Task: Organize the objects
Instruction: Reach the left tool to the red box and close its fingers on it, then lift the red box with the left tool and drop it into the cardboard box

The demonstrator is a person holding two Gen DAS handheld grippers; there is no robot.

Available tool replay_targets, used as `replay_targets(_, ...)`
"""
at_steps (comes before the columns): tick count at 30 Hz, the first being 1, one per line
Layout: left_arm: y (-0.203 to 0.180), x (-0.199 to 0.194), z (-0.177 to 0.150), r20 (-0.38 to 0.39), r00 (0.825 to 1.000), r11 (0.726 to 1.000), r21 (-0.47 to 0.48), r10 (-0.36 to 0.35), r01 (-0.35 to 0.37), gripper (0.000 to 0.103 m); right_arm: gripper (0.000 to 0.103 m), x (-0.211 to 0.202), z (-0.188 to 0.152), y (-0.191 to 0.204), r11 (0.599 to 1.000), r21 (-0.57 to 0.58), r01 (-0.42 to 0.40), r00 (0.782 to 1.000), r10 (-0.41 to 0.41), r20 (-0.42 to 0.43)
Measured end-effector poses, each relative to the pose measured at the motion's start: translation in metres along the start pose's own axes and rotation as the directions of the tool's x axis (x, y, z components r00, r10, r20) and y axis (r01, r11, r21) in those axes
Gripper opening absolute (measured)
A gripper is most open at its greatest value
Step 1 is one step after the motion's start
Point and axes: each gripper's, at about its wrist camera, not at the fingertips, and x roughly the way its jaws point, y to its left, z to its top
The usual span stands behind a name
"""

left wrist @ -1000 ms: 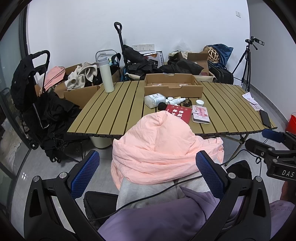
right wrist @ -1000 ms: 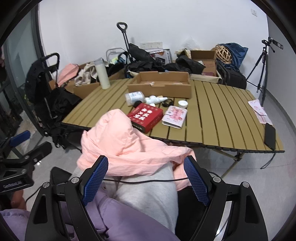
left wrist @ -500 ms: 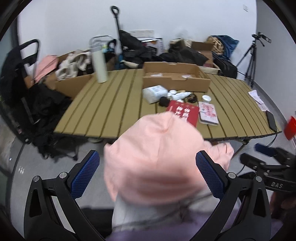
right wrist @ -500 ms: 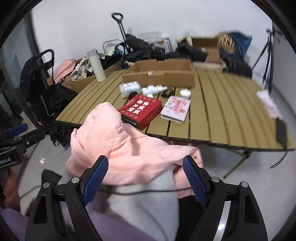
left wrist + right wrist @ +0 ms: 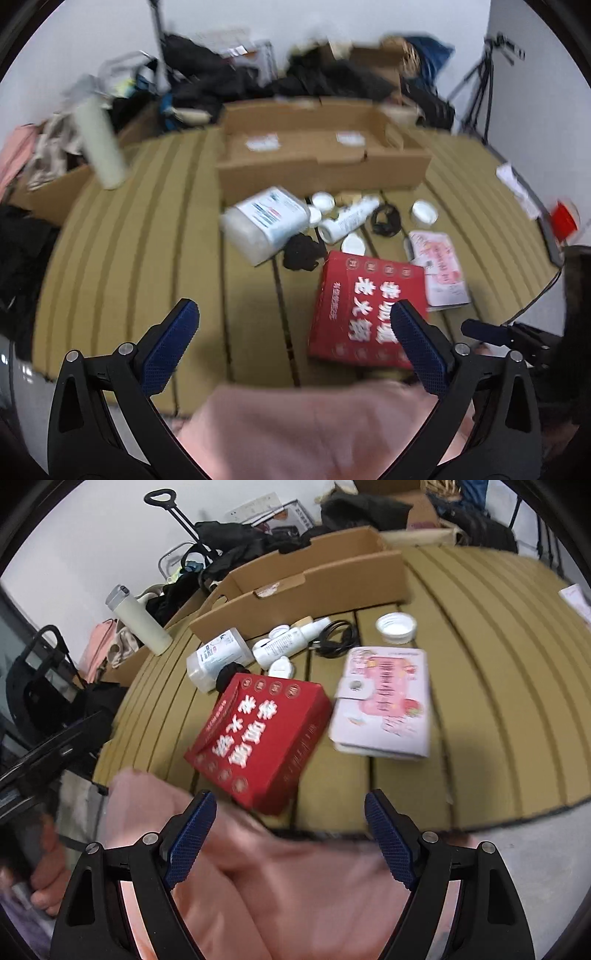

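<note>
In the left wrist view, the left gripper [image 5: 293, 334] is hanging over the near edge of the slatted table [image 5: 140, 236] with its jaws standing wide apart and nothing between them. The red box [image 5: 364, 308] is lying flat on the table, and everything else is sitting around it: the clear plastic bottle [image 5: 264, 223] is lying on its side just beyond it to the left, a black bundle [image 5: 303, 253] is sitting at its far corner, the white tube [image 5: 349, 218] is lying beyond that, and the pink booklet [image 5: 439, 273] is lying just beside its right edge. The open cardboard tray [image 5: 317, 162] is standing farther back from the red box. The view is blurred.

In the right wrist view, the right gripper [image 5: 291, 843] is pointing down over a pink garment [image 5: 288, 897], just short of the red box's [image 5: 260, 738] near corner; its jaws are closing but are not pressing on anything. The pink booklet [image 5: 386, 703] is lying just right of the red box, the white jar lid [image 5: 396, 627] is sitting beyond the booklet, and a black cable [image 5: 334, 638] is coiling beyond the box. The pale flask [image 5: 138, 620] is standing well left and beyond it.
</note>
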Motion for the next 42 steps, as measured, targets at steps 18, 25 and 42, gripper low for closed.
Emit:
replay_targets(18, -0.017, -0.001, -0.033, 0.0, 0.963, 0.961, -0.064, -0.269, 0.268, 0.05, 0.038, -0.003, 0.01, 0.023, 0.991, -0.13, -0.034, 0.999, 0.038, 0.025)
replay_targets(25, -0.021, -0.055, 0.014, 0.143, 0.949, 0.957, -0.035, -0.281, 0.288, 0.05, 0.038, -0.074, 0.029, 0.04, 0.979, -0.201, -0.032, 0.984, 0.066, 0.165)
replay_targets(42, 0.105, 0.157, 0.214, -0.096, 0.981, 0.946, -0.297, -0.168, 0.133, 0.041, 0.037, 0.13, 0.308, 0.052, 0.99, -0.126, -0.067, 0.994, 0.056, -0.091)
